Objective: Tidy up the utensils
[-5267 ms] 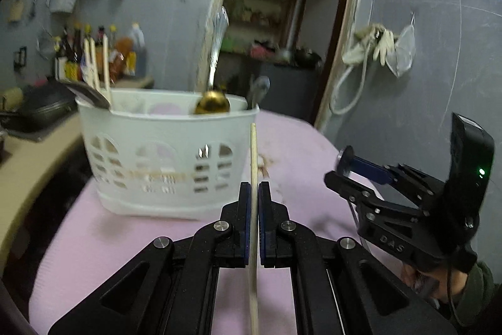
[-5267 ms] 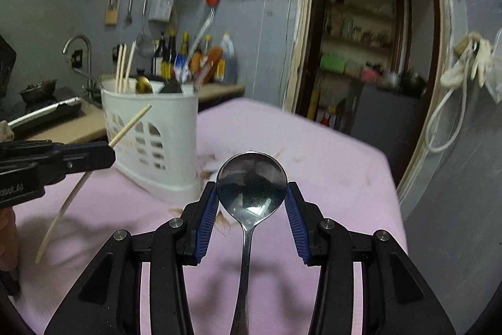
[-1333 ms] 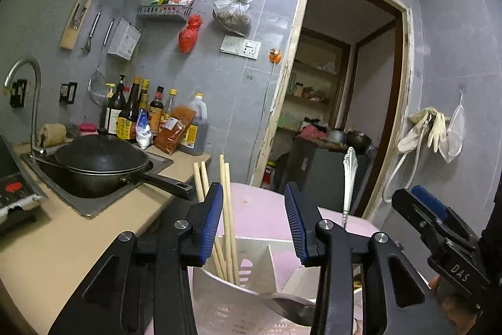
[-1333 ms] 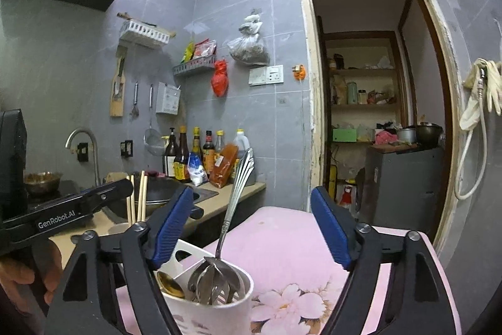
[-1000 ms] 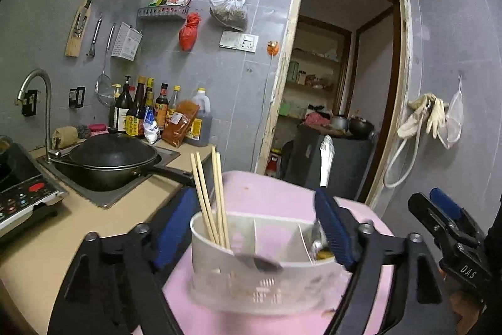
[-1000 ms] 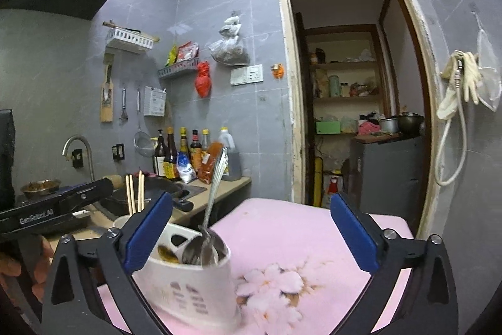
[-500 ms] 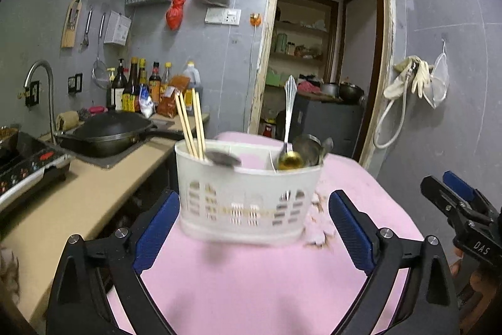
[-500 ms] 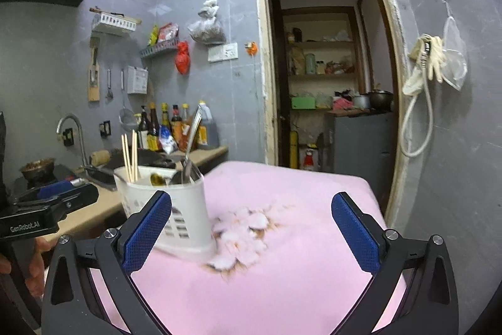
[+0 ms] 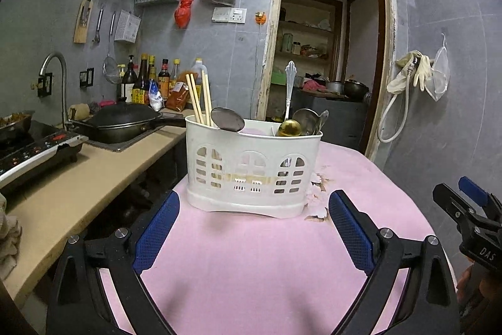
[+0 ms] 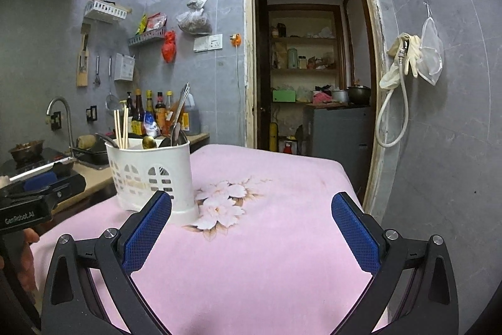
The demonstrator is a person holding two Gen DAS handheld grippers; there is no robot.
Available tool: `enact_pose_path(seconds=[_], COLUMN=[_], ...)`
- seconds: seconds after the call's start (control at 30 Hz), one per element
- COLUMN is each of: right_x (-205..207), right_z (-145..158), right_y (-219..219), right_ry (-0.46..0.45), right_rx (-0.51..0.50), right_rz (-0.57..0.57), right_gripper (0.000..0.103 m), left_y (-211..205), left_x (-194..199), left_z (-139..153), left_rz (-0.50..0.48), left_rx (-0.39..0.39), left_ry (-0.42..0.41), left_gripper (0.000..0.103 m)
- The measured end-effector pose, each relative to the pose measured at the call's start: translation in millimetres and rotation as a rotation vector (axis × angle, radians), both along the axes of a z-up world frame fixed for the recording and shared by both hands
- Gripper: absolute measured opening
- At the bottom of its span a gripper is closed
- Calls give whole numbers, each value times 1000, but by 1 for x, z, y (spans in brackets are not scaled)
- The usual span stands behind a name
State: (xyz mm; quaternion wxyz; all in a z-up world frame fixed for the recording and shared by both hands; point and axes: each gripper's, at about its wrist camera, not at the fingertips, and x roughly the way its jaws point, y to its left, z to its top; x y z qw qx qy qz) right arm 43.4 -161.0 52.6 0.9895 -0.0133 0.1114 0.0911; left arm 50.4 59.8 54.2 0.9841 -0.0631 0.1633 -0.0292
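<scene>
A white plastic utensil caddy (image 9: 251, 171) stands on the pink tablecloth (image 9: 251, 266). Wooden chopsticks (image 9: 197, 98) stand in its left compartment with a dark spoon (image 9: 227, 119). Several spoons (image 9: 306, 118), one gold (image 9: 288, 127), stand in its right compartment. My left gripper (image 9: 254, 231) is open and empty, a little in front of the caddy. My right gripper (image 10: 251, 231) is open and empty, with the caddy (image 10: 150, 175) ahead to its left. The right gripper also shows in the left wrist view (image 9: 467, 209).
A beige counter (image 9: 78, 175) runs along the left with a black pan (image 9: 122, 121), an induction hob (image 9: 28, 149) and a tap (image 9: 59, 77). Sauce bottles (image 9: 150, 80) line the back wall. An open doorway (image 10: 313, 68) lies behind the table. The table's right edge (image 10: 354, 193) nears the wall.
Both grippers let go of their chopstick and spoon into the caddy, opened wide, and drew back and down from it. The caddy now stands farther ahead.
</scene>
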Motion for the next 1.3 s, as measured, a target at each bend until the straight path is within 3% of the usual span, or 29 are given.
enact_pose_path(seconds=[1.3], right_x=[0], right_z=[-1], right_y=[-6], right_ry=[14], right_rx=[16], right_rz=[-12], right_gripper=[103], left_y=[-1], left_x=[-4], left_z=[-2], left_rz=[2], left_rx=[3], left_ry=[3], left_gripper=[93])
